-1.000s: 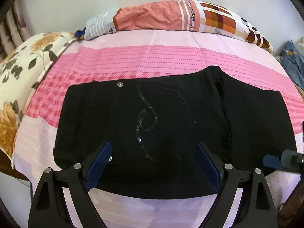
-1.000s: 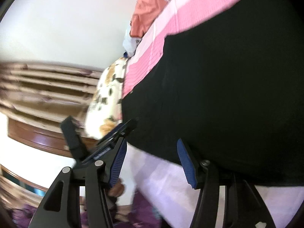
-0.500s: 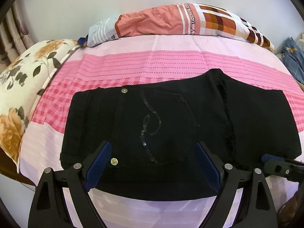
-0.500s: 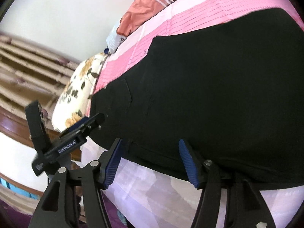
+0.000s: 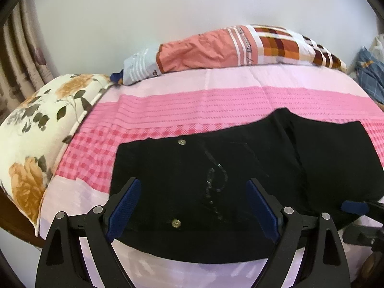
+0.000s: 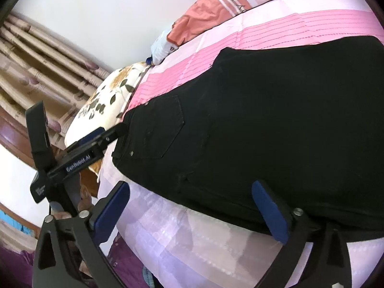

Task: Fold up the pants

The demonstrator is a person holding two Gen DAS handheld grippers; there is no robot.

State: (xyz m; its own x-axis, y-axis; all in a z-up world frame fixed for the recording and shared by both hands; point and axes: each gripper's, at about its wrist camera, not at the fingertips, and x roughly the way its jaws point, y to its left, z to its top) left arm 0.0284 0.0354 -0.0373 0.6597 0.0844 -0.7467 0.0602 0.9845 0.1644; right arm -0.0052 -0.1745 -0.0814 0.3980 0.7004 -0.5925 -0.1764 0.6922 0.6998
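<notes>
Folded black denim pants [image 5: 240,172] fill the lower frame on the pink striped bed [image 5: 192,100]; left tool [image 5: 192,211] wide, right tool [image 6: 189,211] opening, both gripping nothing.

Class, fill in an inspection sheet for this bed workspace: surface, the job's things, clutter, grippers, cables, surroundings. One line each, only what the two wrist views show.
Surface: pink bedspread, striped and checked bands.
Job's things: black pants lying folded flat on the bedspread; sequin-trimmed pocket and two metal rivets face up.
Clutter: floral pillow at the left edge; patchwork pillow along the wall; blue plaid cloth at far right.
Grippers: left gripper open over the pants, nothing between its pads; right gripper opening, nothing pinched.
Cables: nothing seen.
Surroundings: white wall, curtain at left.
</notes>
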